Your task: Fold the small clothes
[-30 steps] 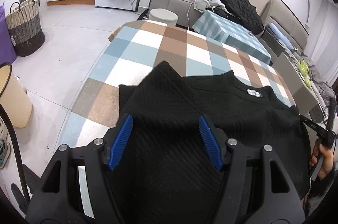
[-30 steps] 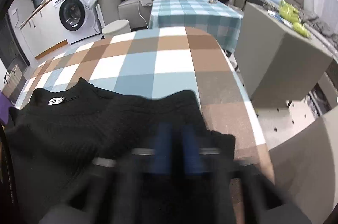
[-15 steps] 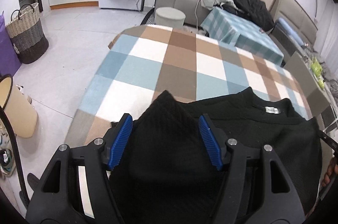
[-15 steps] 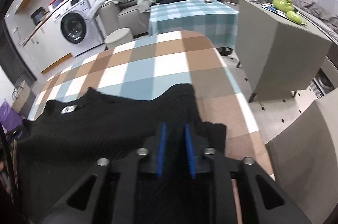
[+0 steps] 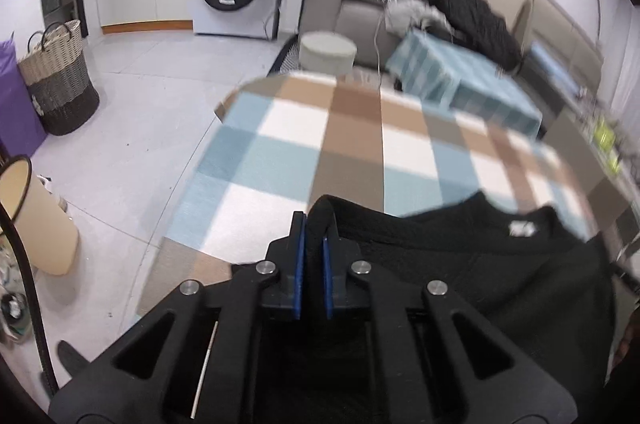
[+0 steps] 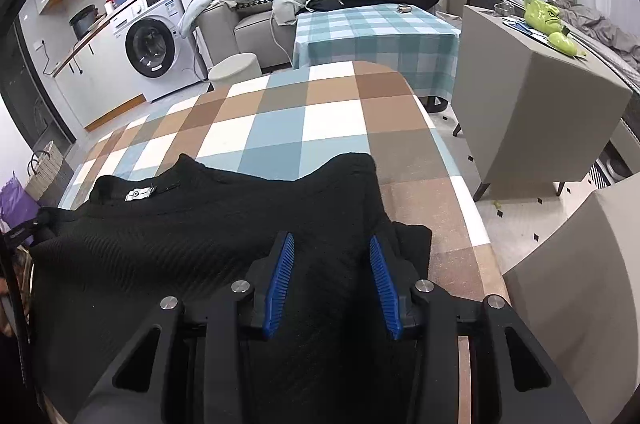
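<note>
Left wrist view: the left gripper (image 5: pixel 314 244) has clenched the black sweater's (image 5: pixel 460 276) shoulder corner; the right gripper (image 6: pixel 332 264), its jaws just opening, has released. Next, probably fold inward.

checked tabletop (image 6: pixel 280 128) apparently bare beyond sweater (image 6: pixel 200 224)

Right tool (image 6: pixel 332 282): blue pads (image 6: pixel 280 284) apart, jaws just been opening, poised over the black ribbed sweater (image 6: pixel 200 244), fabric beneath and between them, not pinched. Sweater lies flat on checked worktop (image 6: pixel 328 120), collar and white label (image 6: pixel 139 194) toward far left. Right shoulder peaks ahead of the tool. Washing machine (image 6: pixel 150 44) at back left.
</note>
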### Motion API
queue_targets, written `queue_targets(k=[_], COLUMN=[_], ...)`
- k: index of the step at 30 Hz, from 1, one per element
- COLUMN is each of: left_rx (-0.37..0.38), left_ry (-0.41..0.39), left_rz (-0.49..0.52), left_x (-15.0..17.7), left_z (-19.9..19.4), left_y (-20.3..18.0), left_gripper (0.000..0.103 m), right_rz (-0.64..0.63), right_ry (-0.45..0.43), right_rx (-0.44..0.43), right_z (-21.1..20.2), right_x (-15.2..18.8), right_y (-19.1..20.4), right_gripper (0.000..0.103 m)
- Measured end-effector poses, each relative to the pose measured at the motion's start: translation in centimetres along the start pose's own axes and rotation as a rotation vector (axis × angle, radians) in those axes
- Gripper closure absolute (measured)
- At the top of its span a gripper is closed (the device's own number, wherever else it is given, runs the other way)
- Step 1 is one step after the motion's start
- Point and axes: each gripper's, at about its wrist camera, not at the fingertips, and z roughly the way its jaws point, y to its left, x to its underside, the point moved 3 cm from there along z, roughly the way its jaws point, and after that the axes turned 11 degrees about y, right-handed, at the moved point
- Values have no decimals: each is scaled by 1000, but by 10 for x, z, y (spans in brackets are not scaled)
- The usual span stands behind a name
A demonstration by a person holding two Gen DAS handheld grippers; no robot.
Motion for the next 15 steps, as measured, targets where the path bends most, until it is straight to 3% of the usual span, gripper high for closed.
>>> queue_targets(k=[5, 10, 11, 15], left_rx=[92, 148, 147, 114], left_ry=[-13, 67, 80, 81], left_rz=[-79, -164, -163, -121], left_x=[-7, -4, -2, 2], left_z=[-7, 14, 16, 13], left_y=[23, 36, 35, 21], left_gripper=[98, 96, 93, 65], right_rz=[13, 34, 33, 24], right_ry=[6, 18, 18, 14], right_rx=[1, -4, -4, -11], right_z=[2, 3, 2, -1], right_x=[-1, -1, 0, -1], right_y=[-5, -11, -10, -7], right_gripper=[62, 62, 62, 62])
